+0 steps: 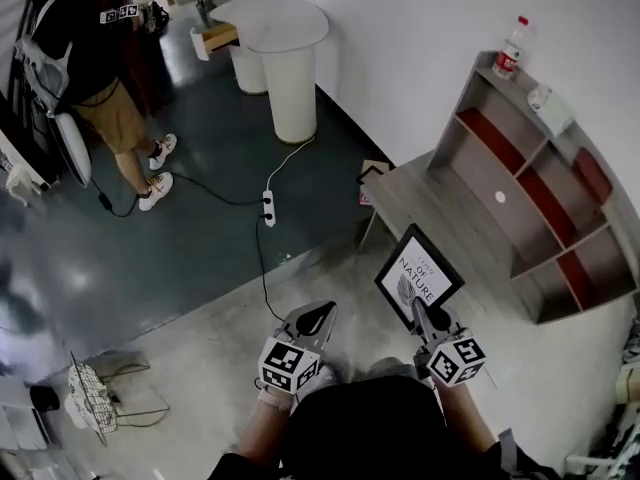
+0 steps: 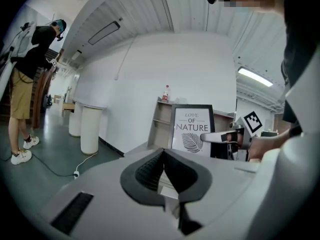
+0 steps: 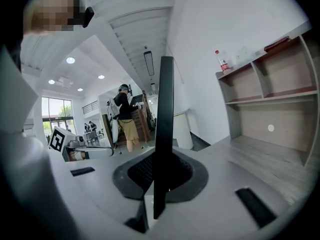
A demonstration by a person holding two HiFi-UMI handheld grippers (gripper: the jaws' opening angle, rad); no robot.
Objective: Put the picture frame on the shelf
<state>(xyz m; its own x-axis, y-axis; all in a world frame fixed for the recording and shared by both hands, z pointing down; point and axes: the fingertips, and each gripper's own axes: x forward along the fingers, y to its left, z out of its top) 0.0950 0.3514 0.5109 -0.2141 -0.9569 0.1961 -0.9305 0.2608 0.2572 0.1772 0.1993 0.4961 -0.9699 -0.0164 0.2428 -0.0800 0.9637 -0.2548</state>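
The picture frame sits in the right gripper, whose jaws are clamped on what looks like its lower edge, though the head view is too small to be sure which edge. The frame stands upright above the jaws with its printed face, a leaf and lettering, turned toward the person. It is held in the air in front of the shelf and well apart from it. The shelf stands against the white wall with a bottle on its top.

Both hands are held low and close to the body, side by side. The right gripper points forward toward the shelf. The left gripper hangs just beside it with its jaws together and nothing between them.

The right gripper view shows the frame edge-on, as a thin dark bar rising from between the pads, with the shelf's open compartments to its right. The left gripper view shows the frame's face and the right gripper's jaw laid across it. Only the head view shows a power strip on the floor and a second person standing near a round white table.
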